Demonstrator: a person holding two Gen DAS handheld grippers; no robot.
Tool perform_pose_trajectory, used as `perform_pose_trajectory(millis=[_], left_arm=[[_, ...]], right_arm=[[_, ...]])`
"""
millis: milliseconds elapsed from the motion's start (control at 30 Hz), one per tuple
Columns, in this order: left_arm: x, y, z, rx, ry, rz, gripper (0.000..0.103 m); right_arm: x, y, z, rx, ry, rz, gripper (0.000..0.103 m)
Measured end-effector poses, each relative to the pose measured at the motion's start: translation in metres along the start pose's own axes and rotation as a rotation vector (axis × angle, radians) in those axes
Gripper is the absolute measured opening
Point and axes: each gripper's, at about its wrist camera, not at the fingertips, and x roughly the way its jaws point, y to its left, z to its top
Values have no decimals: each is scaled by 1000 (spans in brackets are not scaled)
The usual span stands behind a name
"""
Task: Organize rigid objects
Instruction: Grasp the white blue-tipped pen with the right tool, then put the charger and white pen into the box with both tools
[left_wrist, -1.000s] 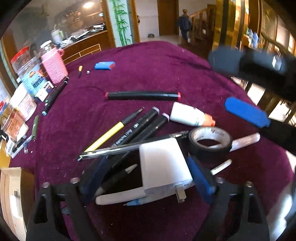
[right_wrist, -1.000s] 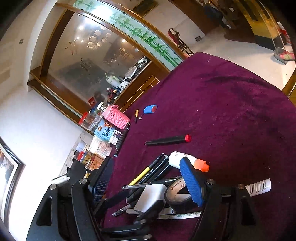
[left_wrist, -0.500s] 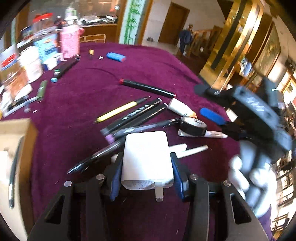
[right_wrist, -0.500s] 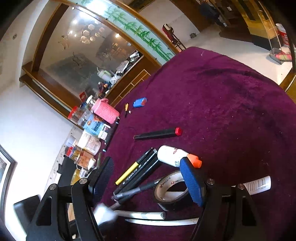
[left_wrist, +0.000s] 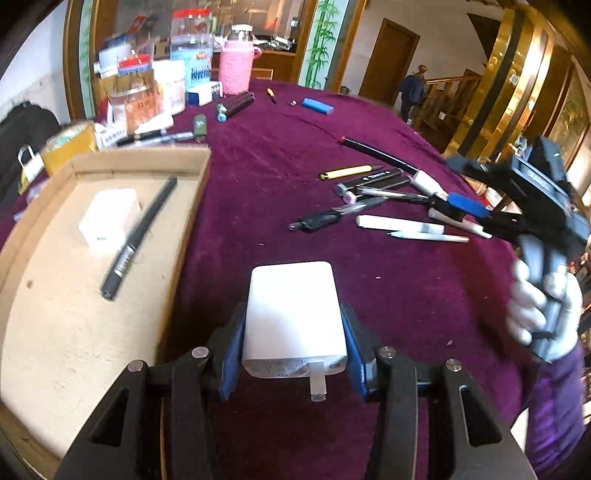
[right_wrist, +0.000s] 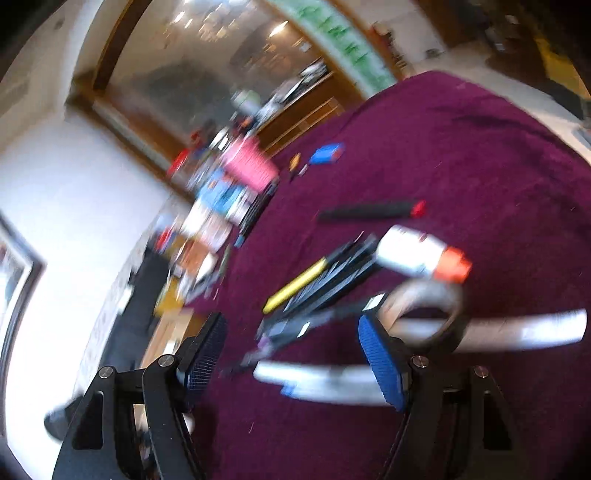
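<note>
My left gripper (left_wrist: 293, 350) is shut on a white charger block (left_wrist: 293, 314), held above the purple tablecloth just right of a cardboard tray (left_wrist: 74, 332). The tray holds another white block (left_wrist: 109, 218) and a black pen (left_wrist: 138, 236). A pile of pens and markers (left_wrist: 373, 192) lies farther right. My right gripper (right_wrist: 295, 358) is open and empty over that pile, close to a roll of black tape (right_wrist: 424, 314), a white glue bottle with an orange cap (right_wrist: 421, 253) and white tubes (right_wrist: 321, 380); it also shows in the left wrist view (left_wrist: 517, 199). The right wrist view is blurred.
Jars, boxes and a pink knitted bottle (left_wrist: 236, 66) crowd the table's far left edge. A blue lighter (left_wrist: 317, 105) and a red-capped black marker (left_wrist: 376, 155) lie apart on the cloth. The table edge drops off at the right.
My left gripper has lifted the white charger out of the pile and carried it left, beside the cardboard tray. My right gripper has moved lower over the pile, blurring its view.
</note>
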Motion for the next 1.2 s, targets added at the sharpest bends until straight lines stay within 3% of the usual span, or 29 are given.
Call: perform_pose_trajectory(millis=[167,300,600,767,867,933,967,1000,1067,1133,1200], left_arm=[[5,-2,1,30,-23,10,46],[11,-11,1,42,-4,-49,46],[30,-22,-5,104,26,-42,46],[37,-31,0,142,43,-2,46],[41,-38,0,174,44,36,46],[40,-37,-1,170,39,41,45],[39,-35,0,163,38,34,45],[38,-33,0,152,36,22,45],[34,-27,1,110,38,-15,45],[24,-19,1,58,31,-89,45],[8,-16,1,51,-2,-107,45]], right_arm=[[15,16,-18,-155,148,-102,78],[33,6,-14,-203,212,-222,78],[18,19,-43,-285,372,-209,78],[20,40,-67,-431,393,-319,78],[25,51,-82,-548,368,-436,64],[19,54,-88,-556,350,-427,45],[16,54,-88,-551,342,-428,26],[14,52,-88,-536,335,-432,15],[7,47,-86,-483,314,-420,9],[3,46,-87,-437,293,-393,9],[-4,47,-88,-394,273,-351,9]])
